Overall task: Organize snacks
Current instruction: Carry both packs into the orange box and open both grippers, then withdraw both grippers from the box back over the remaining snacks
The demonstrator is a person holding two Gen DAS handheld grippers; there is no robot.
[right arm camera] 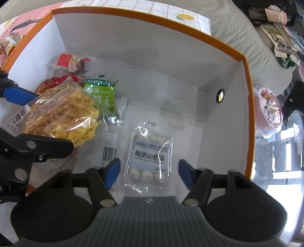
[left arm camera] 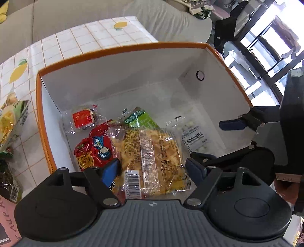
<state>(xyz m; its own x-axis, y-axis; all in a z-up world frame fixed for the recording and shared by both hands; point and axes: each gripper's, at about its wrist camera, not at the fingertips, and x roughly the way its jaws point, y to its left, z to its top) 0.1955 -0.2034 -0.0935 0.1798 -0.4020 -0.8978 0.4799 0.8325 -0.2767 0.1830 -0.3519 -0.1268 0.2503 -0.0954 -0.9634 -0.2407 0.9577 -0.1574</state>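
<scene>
I've got both grippers down inside the orange-rimmed box [left arm camera: 121, 51]. My left gripper [left arm camera: 153, 169] stands wide open, gripping nothing, the yellow crisps packet [left arm camera: 152, 152] lying loose between its fingers. My right gripper [right arm camera: 149, 172] is spread too, empty, the white yogurt-ball pouch [right arm camera: 150, 152] flat on the floor between its pads.

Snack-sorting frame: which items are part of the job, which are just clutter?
Job:
orange-rimmed box
yellow crisps bag
white yogurt-ball pack
green raisin pack
red snack bag
snack bags outside the box

Lying about:
lemon-print tablecloth
sofa
pink bag
</scene>
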